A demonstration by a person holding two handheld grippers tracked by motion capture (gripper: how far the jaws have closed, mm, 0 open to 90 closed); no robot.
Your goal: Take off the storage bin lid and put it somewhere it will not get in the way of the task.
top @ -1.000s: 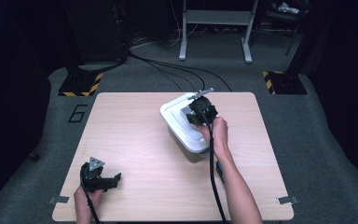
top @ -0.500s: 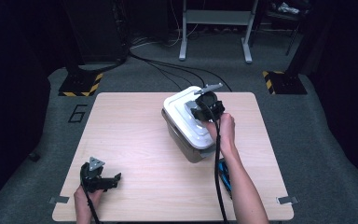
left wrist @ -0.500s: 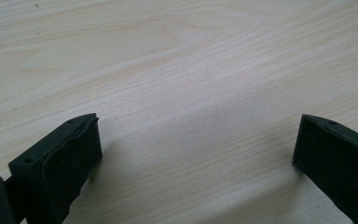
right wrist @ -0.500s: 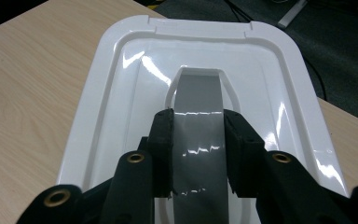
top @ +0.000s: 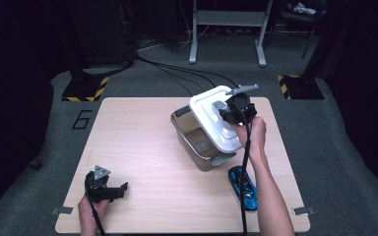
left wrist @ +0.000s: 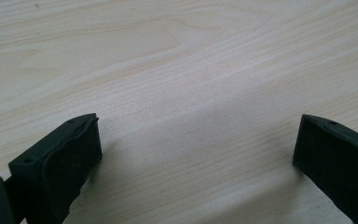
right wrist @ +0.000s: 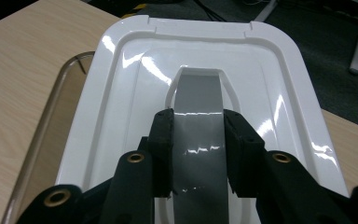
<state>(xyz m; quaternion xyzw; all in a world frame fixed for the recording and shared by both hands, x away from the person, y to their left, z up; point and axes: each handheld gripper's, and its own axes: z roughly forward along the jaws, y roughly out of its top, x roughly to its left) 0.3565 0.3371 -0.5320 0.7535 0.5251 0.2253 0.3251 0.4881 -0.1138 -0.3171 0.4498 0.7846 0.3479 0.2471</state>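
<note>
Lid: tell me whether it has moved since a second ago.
Yes. The lid, held by the right gripper, has lifted off the box and shifted toward the table's far right corner.

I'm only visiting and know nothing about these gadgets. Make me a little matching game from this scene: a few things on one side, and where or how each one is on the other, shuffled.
Things:
1. white lid
2. clear bin
3. blue toy car
4. left gripper

States:
A. jaws apart over bare wood
B. lying near the table's front edge, beside a forearm
C. held by its grey handle, tilted up
D. uncovered on one side

Pairs: 1-C, 2-D, 3-B, 4-A
</note>
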